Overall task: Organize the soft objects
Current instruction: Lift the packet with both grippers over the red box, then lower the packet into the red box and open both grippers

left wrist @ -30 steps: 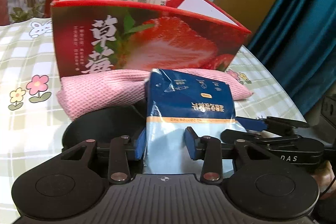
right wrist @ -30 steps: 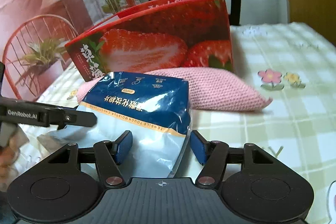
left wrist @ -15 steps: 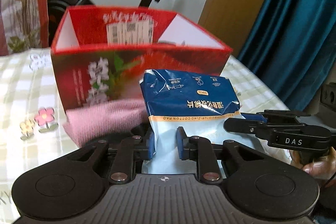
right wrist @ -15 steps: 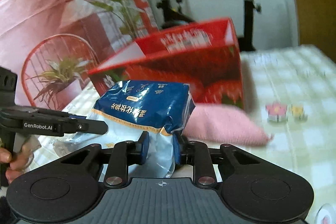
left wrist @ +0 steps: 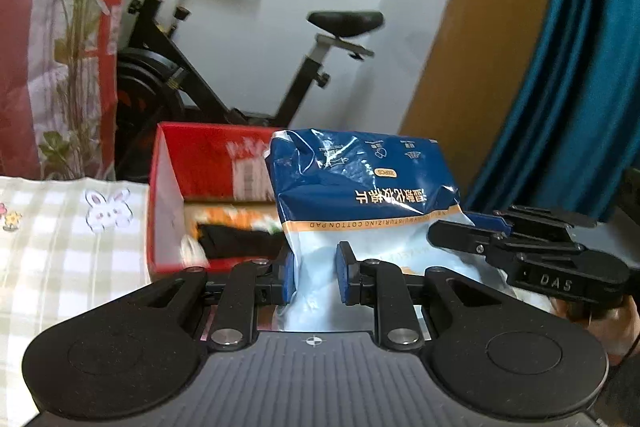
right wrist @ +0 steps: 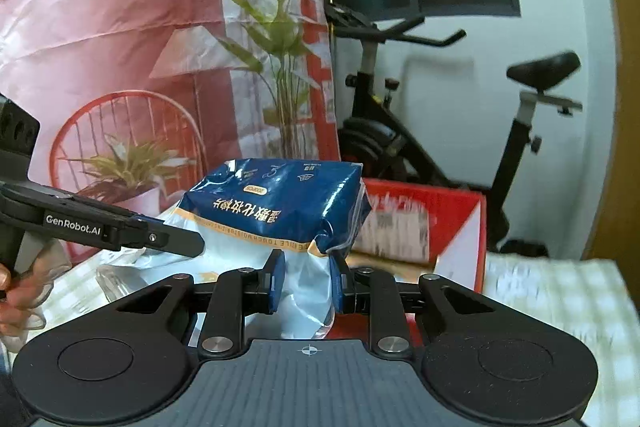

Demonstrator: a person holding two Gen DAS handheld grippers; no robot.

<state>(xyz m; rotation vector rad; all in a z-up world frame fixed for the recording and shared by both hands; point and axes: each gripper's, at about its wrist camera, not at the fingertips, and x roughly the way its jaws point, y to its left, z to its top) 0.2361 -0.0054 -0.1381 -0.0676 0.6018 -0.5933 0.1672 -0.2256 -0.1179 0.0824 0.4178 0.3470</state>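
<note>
A blue and pale cotton-pad packet (left wrist: 360, 195) is held up in the air by both grippers. My left gripper (left wrist: 316, 273) is shut on the packet's lower left part. My right gripper (right wrist: 306, 279) is shut on the packet (right wrist: 280, 211) at its lower right corner; it shows in the left wrist view (left wrist: 520, 251) too. The red strawberry box (left wrist: 192, 163) stands open just behind and below the packet, with a dark and orange soft item (left wrist: 236, 239) lying inside. The box also shows in the right wrist view (right wrist: 440, 219).
The checked tablecloth (left wrist: 60, 239) with a bunny print covers the table to the left of the box. An exercise bike (left wrist: 192, 75) stands behind the table. A teal curtain (left wrist: 580, 67) hangs at the right. A red-and-white banner with plants (right wrist: 140, 67) stands at the left.
Both grippers closed on the packet and lifted it off the table up to the level of the box's open top. The pink cloth has dropped out of view.
</note>
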